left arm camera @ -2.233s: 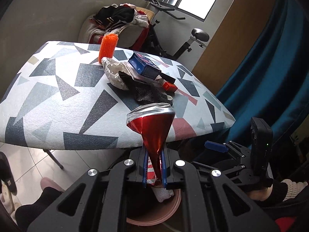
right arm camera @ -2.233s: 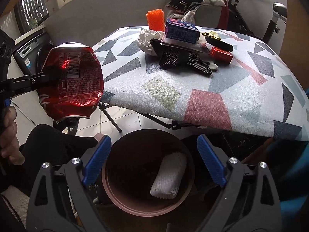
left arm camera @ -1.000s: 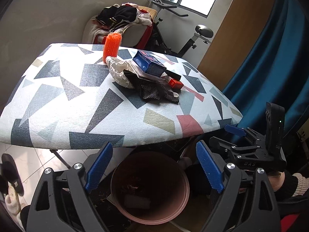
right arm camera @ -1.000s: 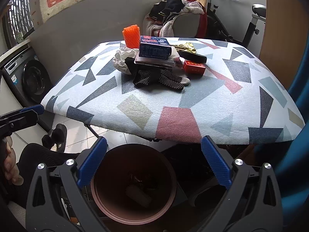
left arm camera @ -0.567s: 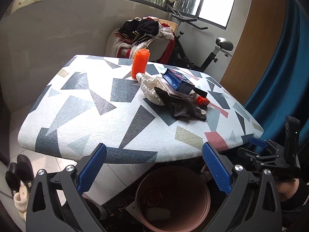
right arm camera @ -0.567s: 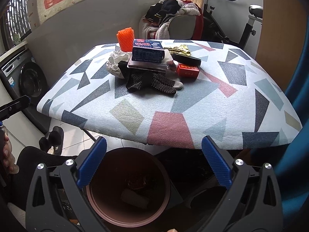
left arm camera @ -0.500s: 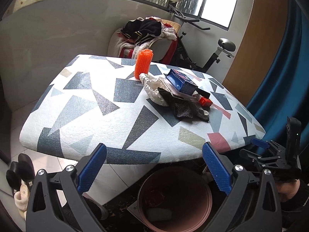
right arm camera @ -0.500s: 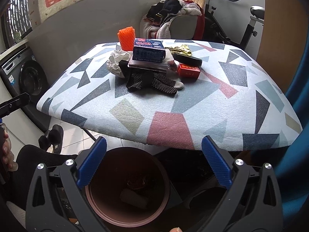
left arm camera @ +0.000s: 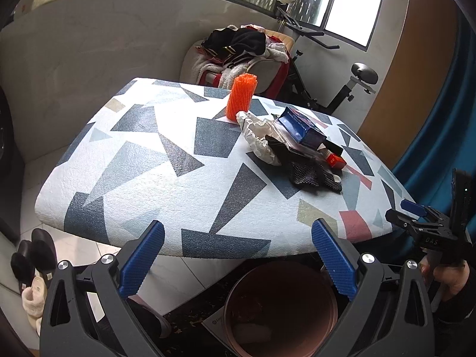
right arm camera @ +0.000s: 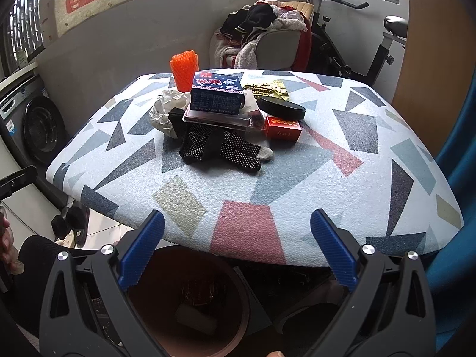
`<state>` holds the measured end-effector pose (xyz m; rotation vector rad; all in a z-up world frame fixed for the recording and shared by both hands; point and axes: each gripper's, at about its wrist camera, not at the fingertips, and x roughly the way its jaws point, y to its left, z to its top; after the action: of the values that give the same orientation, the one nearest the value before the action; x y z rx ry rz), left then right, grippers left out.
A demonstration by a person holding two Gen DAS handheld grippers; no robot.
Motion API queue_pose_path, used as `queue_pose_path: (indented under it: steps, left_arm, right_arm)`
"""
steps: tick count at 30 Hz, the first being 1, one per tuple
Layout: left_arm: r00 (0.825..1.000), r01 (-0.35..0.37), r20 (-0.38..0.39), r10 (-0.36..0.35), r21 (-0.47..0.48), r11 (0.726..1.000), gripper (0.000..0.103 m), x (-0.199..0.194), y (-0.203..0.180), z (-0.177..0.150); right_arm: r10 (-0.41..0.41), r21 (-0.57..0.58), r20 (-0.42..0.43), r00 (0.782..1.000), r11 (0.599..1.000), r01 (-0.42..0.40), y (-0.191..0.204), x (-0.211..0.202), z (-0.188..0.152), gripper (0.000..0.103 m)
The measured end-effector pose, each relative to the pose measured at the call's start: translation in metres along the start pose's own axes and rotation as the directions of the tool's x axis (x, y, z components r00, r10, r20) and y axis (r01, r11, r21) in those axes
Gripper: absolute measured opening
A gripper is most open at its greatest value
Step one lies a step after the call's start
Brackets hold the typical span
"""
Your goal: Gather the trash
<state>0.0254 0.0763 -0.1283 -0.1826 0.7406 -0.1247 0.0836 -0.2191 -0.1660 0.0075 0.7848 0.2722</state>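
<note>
My left gripper (left arm camera: 238,229) and my right gripper (right arm camera: 237,223) both stand open and empty at the near edge of the patterned table (right arm camera: 372,178), over a brown bin (right arm camera: 247,297) on the floor. A white lump (right arm camera: 196,316) lies in the bin. On the table sits a pile: an orange foam net (right arm camera: 184,70), crumpled white paper (right arm camera: 162,110), a blue box (right arm camera: 215,95) on a clear tray, black dotted gloves (right arm camera: 220,147), a red box (right arm camera: 282,129), a black lid (right arm camera: 281,108) and a gold wrapper (right arm camera: 267,87).
A washing machine (right arm camera: 35,128) stands to the left. A chair heaped with clothes (right arm camera: 267,38) and an exercise bike (right arm camera: 357,47) are behind the table. A blue curtain (right arm camera: 458,160) hangs on the right. Slippers (left arm camera: 29,255) lie on the floor.
The left gripper was shut on a crushed red can, opened, and the can is gone from its jaws. Both grippers have since shifted along the table's near edge, the bin sliding partly under it.
</note>
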Motion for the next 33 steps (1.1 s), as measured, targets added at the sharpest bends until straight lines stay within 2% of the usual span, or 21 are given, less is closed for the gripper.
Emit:
queue_pose_path:
  steps: [7,13,19,24,25,26,30,33]
  left_arm:
    - [1.0,-0.02,0.0,0.02,-0.022,1.0,0.097,0.017,0.014,0.009]
    - [0.999,-0.047,-0.015,0.047,-0.038,0.998,0.097,0.033,0.029,0.015]
    - [0.997,-0.076,-0.033,0.074,-0.059,0.995,0.097,0.047,0.045,0.019]
    - [0.995,-0.092,-0.051,0.088,-0.075,0.993,0.097,0.06,0.057,0.024]
    - [0.995,-0.092,-0.054,0.088,-0.076,0.993,0.097,0.063,0.059,0.025]
    - [0.995,-0.09,-0.056,0.086,-0.077,0.993,0.097,0.066,0.06,0.027]
    - [0.996,-0.069,-0.058,0.065,-0.068,0.995,0.097,0.082,0.059,0.04]
    - [0.999,-0.028,-0.041,0.026,-0.051,0.998,0.097,0.097,0.054,0.062]
  right_arm:
    - [0.054,0.014,0.035,0.998,0.998,-0.055,-0.005,0.029,0.054,0.097]
    - [0.124,-0.005,0.035,0.992,0.992,-0.124,0.01,0.084,0.105,0.097]
    - [0.164,0.062,-0.015,0.986,0.985,-0.163,0.016,0.151,0.139,0.097]
    - [0.206,0.14,-0.07,0.976,0.971,-0.195,0.012,0.192,0.15,0.097]
    - [0.223,0.151,-0.074,0.972,0.966,-0.21,0.012,0.196,0.151,0.096]
    - [0.229,0.154,-0.067,0.971,0.964,-0.217,0.011,0.196,0.151,0.082]
    - [0.238,0.145,-0.029,0.971,0.962,-0.232,0.01,0.185,0.151,0.082]
    - [0.208,0.116,0.015,0.978,0.971,-0.209,0.004,0.167,0.153,0.082]
